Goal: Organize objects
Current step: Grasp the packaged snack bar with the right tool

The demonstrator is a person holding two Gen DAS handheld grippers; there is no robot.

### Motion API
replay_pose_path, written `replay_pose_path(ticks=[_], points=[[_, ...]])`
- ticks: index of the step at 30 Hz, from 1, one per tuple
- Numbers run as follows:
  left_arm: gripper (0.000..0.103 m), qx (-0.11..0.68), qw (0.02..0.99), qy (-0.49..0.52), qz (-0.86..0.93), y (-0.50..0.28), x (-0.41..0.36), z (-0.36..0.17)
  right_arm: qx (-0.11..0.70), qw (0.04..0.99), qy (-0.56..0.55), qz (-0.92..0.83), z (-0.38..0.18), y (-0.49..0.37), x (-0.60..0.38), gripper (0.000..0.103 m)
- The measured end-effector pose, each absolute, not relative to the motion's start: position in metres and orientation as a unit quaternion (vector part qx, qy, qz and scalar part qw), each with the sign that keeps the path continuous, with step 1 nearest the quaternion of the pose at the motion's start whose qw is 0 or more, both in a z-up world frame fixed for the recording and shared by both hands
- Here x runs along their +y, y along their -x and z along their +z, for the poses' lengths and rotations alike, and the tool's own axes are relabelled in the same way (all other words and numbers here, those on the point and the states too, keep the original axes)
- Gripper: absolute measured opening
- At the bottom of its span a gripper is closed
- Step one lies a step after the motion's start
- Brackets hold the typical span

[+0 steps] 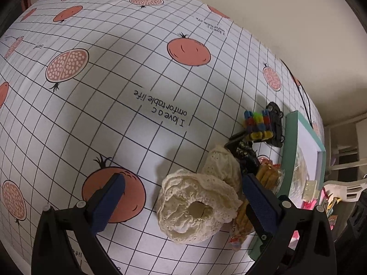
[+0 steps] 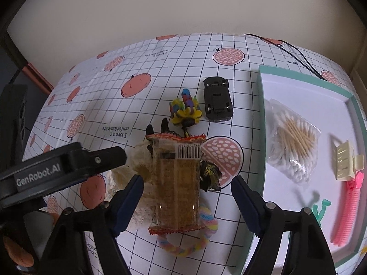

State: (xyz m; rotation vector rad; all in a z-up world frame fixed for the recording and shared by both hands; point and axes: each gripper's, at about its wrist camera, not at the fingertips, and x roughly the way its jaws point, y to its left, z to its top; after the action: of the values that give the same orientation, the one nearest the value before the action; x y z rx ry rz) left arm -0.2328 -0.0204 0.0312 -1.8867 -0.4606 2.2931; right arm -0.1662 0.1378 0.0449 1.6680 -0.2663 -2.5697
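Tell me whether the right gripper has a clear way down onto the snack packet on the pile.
Probably yes. The right gripper is open, its fingers on either side of the snack packet, which lies on top of the pile with nothing over it. The left gripper sits close on the left but seems clear.

Snack packet (image 2: 175, 181) covers most of black clip (image 2: 209, 174); tray (image 2: 261, 123) cut off.

White tablecloth (image 2: 160, 73) with black grid and pink pomegranates; teal-rimmed tray (image 2: 260, 87); black toy car (image 2: 218, 102).
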Motion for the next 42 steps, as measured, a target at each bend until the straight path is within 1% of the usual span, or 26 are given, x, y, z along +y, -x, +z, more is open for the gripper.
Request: replay_pose_path(ticks=[6, 12, 14, 16, 18, 20, 23, 31, 42], points=[[0.102, -0.141, 0.066, 0.636, 0.756, 0.231, -0.016, 0.024, -0.077, 0.033, -0.551, -0.831, 0.04, 0.167, 0.134, 0.078], [0.101, -0.134, 0.065, 0.641, 0.753, 0.229, -0.012, 0.02, -0.077, 0.04, -0.555, -0.828, 0.038, 0.167, 0.133, 0.067], [0.096, -0.132, 0.067, 0.641, 0.753, 0.228, -0.01, 0.021, -0.078, 0.042, -0.555, -0.827, 0.038, 0.167, 0.133, 0.063], [0.088, -0.128, 0.068, 0.643, 0.752, 0.228, -0.008, 0.021, -0.081, 0.043, -0.555, -0.827, 0.038, 0.167, 0.133, 0.059], [0.084, -0.126, 0.071, 0.645, 0.75, 0.227, -0.006, 0.02, -0.084, 0.046, -0.556, -0.826, 0.038, 0.167, 0.134, 0.054], [0.077, -0.123, 0.073, 0.646, 0.75, 0.227, -0.004, 0.02, -0.087, 0.045, -0.555, -0.826, 0.038, 0.167, 0.135, 0.052], [0.073, -0.116, 0.075, 0.645, 0.751, 0.224, -0.004, 0.021, -0.093, 0.046, -0.555, -0.825, 0.039, 0.167, 0.138, 0.048], [0.073, -0.086, 0.073, 0.642, 0.759, 0.222, 0.002, 0.022, -0.103, 0.046, -0.556, -0.823, 0.039, 0.166, 0.144, 0.04], [0.073, -0.084, 0.071, 0.638, 0.762, 0.213, 0.002, 0.022, -0.105, 0.045, -0.56, -0.82, 0.04, 0.164, 0.15, 0.039]])
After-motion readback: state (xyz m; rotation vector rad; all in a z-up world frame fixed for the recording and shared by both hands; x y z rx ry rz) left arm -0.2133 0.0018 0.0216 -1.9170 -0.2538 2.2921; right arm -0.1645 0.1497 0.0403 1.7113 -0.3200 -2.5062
